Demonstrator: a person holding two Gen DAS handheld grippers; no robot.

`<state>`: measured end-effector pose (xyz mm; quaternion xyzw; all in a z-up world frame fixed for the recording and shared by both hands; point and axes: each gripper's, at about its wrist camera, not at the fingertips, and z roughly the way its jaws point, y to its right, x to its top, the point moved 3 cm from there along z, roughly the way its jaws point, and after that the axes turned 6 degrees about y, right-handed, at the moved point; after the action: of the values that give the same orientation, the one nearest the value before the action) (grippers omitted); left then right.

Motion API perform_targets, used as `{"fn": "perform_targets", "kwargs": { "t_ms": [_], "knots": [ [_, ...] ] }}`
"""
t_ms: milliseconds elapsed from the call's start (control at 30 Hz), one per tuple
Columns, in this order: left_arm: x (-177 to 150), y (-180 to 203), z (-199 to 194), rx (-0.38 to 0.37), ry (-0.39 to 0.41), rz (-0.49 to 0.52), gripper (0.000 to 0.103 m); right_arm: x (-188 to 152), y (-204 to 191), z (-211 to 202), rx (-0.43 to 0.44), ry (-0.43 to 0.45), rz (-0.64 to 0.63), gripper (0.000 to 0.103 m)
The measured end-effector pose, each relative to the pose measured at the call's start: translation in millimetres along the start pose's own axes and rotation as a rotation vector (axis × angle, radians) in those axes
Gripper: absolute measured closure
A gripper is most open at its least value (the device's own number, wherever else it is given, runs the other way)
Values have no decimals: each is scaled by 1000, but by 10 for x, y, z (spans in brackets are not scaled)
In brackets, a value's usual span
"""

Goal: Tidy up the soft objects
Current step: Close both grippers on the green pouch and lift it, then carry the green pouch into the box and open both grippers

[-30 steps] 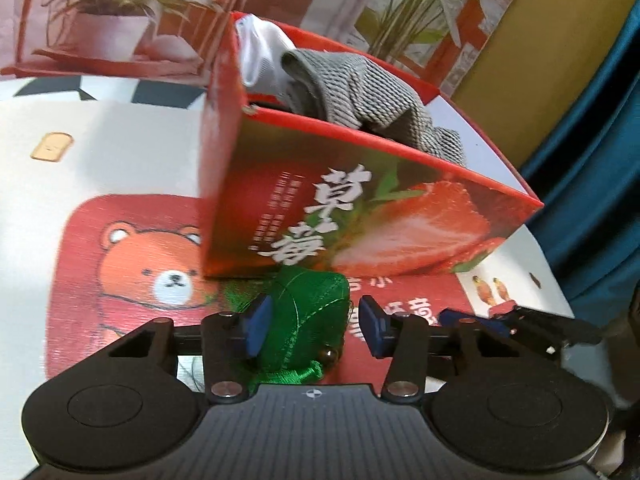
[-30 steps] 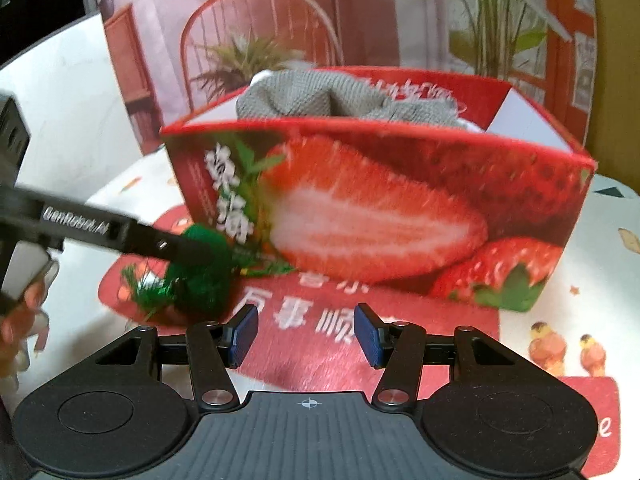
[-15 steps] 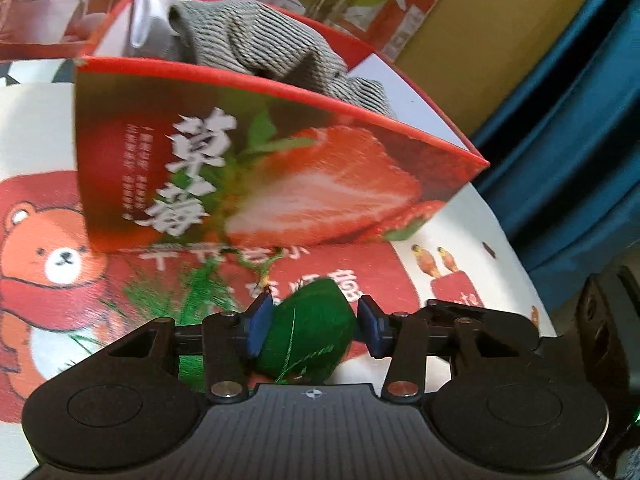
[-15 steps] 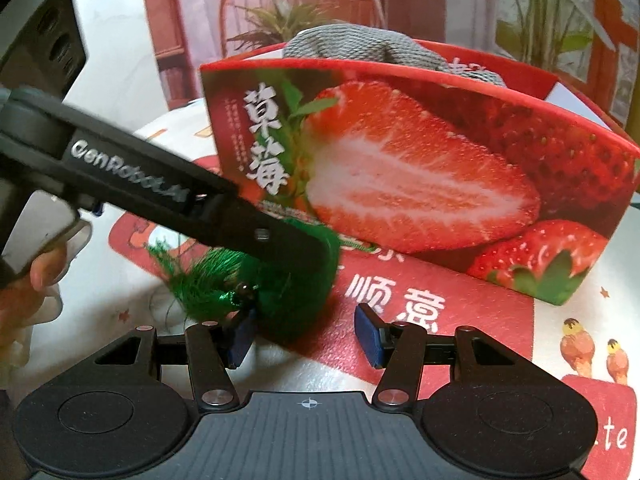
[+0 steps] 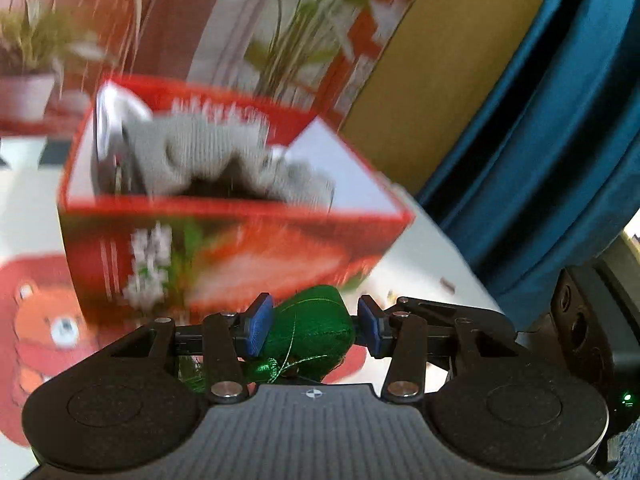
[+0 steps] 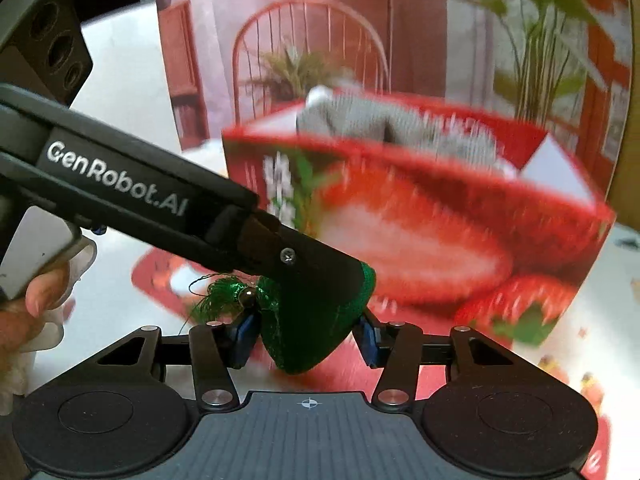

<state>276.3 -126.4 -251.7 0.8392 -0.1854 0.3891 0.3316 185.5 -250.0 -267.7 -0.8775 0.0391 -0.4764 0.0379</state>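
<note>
So the strawberry box (image 5: 224, 256) already has stuff in it: a grey knitted cloth (image 5: 208, 152) is bunched up inside and pokes over the rim, with something white (image 5: 106, 120) tucked in at the box's left end. That part of the tidying looks done, as far as I can see.

What's left is the green satin pouch (image 5: 316, 328) with the tassel. It's not in the box yet. The left gripper (image 5: 316, 328) has it pinched between its blue pads, off the tabletop (image 5: 424, 256) and in front of the box's near wall, roughly level with the bottom half of the strawberry print.

In the right wrist view the same pouch (image 6: 320, 332) hangs down between the pads of the right gripper (image 6: 306, 340). Those jaws are closing, but I can't see the pads actually pressing on the fabric, so I'd call it not holding anything for now.

My guess: the pouch still has to go up over the near rim and be let go on top of the grey cloth. Everything's blurry, and I can't tell whether more soft things are waiting elsewhere on the tabletop.
</note>
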Motion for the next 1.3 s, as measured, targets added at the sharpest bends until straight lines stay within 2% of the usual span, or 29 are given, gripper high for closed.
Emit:
{"fn": "perform_targets", "kwargs": {
  "t_ms": [233,400,500,600,733,900,1033,1133,1300],
  "knots": [
    [556,147,-336,6,167,34,55,691,1,-170,13,112,-92,57],
    [1096,302,-560,20,297,89,54,1266,-32,-214,7,226,-170,57],
    [1350,377,-610,23,347,125,54,1611,-30,-244,-10,296,-199,57],
    [1514,395,-626,26,357,154,54,1819,-14,-249,-25,342,-212,57],
    [1529,239,-416,37,286,121,54,1888,117,-65,-21,320,-181,57],
    [1308,-114,42,36,146,-2,54,1613,372,336,19,176,-41,57],
    [1100,-325,403,74,36,-44,54,1318,570,631,50,36,104,57],
    [1035,-435,603,92,-10,-65,54,1160,704,824,52,-44,196,57],
    [1017,-588,833,123,-54,-80,49,1049,885,1064,52,-119,319,57]
  ]
}}
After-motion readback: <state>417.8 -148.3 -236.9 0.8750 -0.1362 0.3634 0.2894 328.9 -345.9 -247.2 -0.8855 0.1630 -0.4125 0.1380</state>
